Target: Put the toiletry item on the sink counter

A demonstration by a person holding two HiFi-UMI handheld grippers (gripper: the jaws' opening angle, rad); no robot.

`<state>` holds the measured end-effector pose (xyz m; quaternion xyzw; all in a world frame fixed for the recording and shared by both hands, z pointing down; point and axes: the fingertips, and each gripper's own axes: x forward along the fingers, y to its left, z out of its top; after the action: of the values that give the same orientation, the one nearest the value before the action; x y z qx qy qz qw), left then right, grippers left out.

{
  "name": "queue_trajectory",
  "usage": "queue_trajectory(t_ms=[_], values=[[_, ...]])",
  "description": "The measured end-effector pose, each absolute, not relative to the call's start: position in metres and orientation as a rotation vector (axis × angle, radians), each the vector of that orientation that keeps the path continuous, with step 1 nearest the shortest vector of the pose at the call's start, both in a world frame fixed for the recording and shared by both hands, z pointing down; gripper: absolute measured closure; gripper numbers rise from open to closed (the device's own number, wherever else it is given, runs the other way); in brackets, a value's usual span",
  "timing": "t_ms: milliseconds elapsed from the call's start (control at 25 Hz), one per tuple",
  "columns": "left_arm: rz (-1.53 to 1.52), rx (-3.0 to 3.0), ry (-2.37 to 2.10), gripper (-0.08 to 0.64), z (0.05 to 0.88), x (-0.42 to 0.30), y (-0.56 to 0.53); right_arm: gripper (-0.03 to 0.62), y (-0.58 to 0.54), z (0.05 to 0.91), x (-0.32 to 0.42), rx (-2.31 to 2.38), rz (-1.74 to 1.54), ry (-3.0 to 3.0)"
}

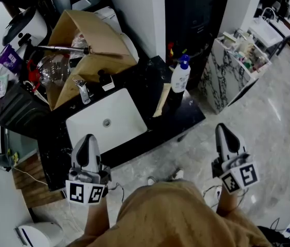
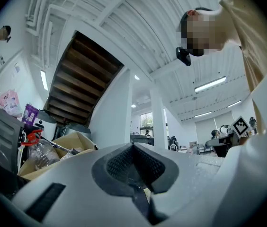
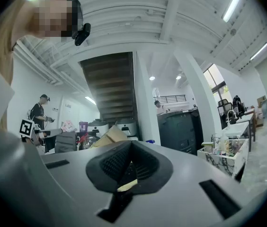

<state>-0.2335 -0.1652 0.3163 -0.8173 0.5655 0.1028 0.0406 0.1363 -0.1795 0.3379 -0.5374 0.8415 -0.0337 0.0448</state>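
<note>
While the person stands at the pale marble floor [image 1: 268, 133], the black surface [image 1: 186, 118] stretches across the middle of the head view, crowded at its far left end and barer at its right. An open cardboard box [image 1: 91, 35] fills the back left of the surface, with a clear plastic bottle [image 1: 52, 68] lying in it. A white basin [image 1: 124, 112] is sunk into the surface just in front of the box, and a chrome faucet [image 1: 82, 90] stands at its back edge. Off to the right, apart from the surface, is a marble-patterned cabinet [image 1: 222, 81] with small items on top.

The left tongs [image 1: 87, 139] hang in front of the basin's near edge; the left gripper view shows the two jaws pressed together with nothing between them. The right tongs [image 1: 221, 129] hang over the floor, well right of the surface, and they too are closed and empty.

The toiletry item, a white pump bottle [image 1: 180, 76] with a blue top, stands upright on the surface right of the basin, just beside a flat beige strip [image 1: 162, 100].
</note>
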Motion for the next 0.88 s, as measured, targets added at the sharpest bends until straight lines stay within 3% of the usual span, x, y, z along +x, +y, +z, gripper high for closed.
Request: queue_trajectory(t_ms=[880], values=[[0.317, -2.559, 1.712, 0.556, 0.328, -0.247, -0.167, 0.588, -0.169, 0.341, 0.116, -1.682, -0.086, 2.581]])
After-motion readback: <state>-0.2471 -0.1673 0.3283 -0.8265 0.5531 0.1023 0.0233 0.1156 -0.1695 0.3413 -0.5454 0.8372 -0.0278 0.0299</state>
